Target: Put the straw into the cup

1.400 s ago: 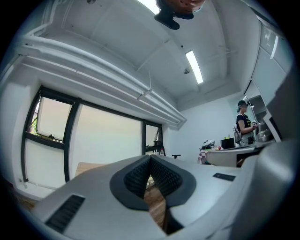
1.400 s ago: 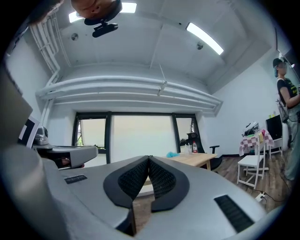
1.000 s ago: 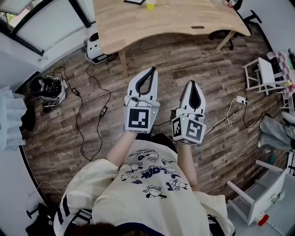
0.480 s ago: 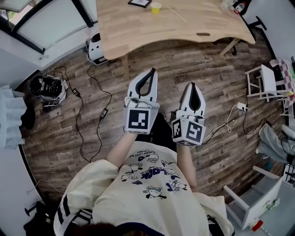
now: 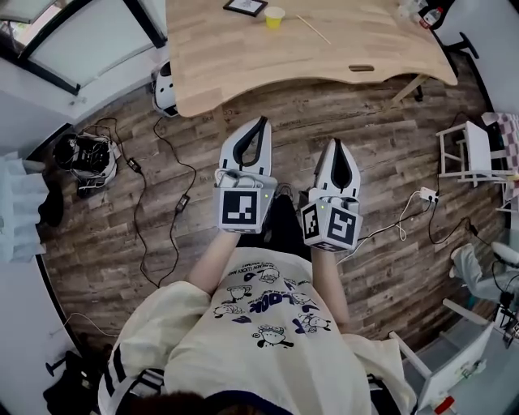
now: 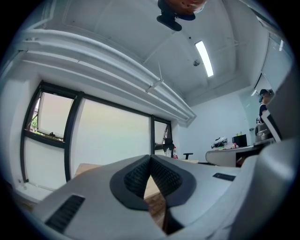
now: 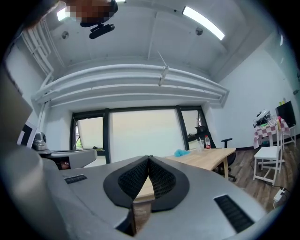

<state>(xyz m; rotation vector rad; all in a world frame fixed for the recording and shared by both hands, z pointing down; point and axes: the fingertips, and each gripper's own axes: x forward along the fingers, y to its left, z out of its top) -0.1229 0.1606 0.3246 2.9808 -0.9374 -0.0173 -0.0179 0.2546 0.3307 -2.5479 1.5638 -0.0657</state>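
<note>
While the person's cream printed T-shirt [image 5: 268,324] fills the near part of the head view, both hands stay hidden behind the marker cubes. The white-and-black left gripper [image 5: 262,123] and right gripper [image 5: 337,146] hang side by side over the dark wood-plank floor [image 5: 389,121]. Each has its jaws closed tip to tip on nothing, as both gripper views show. Well beyond them is the pale wooden table [image 5: 243,65], its far part cut off by the frame edge. On it stands the small yellow cup [image 5: 275,16]. The thin pale straw [image 5: 312,28], barely discernible, lies flat near the cup's right, apart from it.
</note>
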